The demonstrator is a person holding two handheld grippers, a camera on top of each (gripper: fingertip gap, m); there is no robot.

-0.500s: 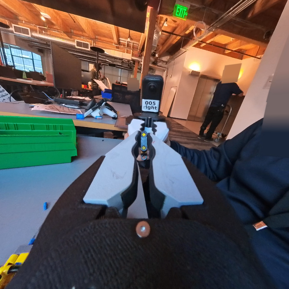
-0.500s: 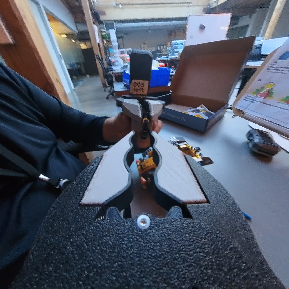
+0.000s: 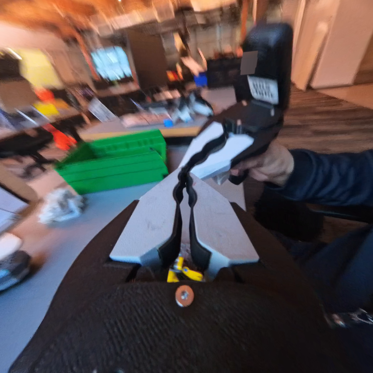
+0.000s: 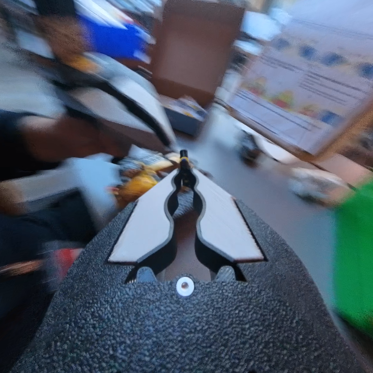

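While my left gripper point(image 3: 184, 177) is pinched together on nothing, tips beside the green bin point(image 3: 121, 161), my right gripper point(image 4: 184, 171) clamps a small black-and-yellow piece point(image 4: 183, 159) above the table point(image 4: 272, 212).

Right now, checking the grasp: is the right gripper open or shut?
Shut on a small black piece with a yellow band; the right gripper pinches it at the fingertips, its end sticking out beyond them.

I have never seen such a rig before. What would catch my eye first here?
Likely the right hand-held gripper, front and centre, pinching a small black and yellow toy piece. Next, the bright green bin on the grey table, left of the left hand-held gripper.
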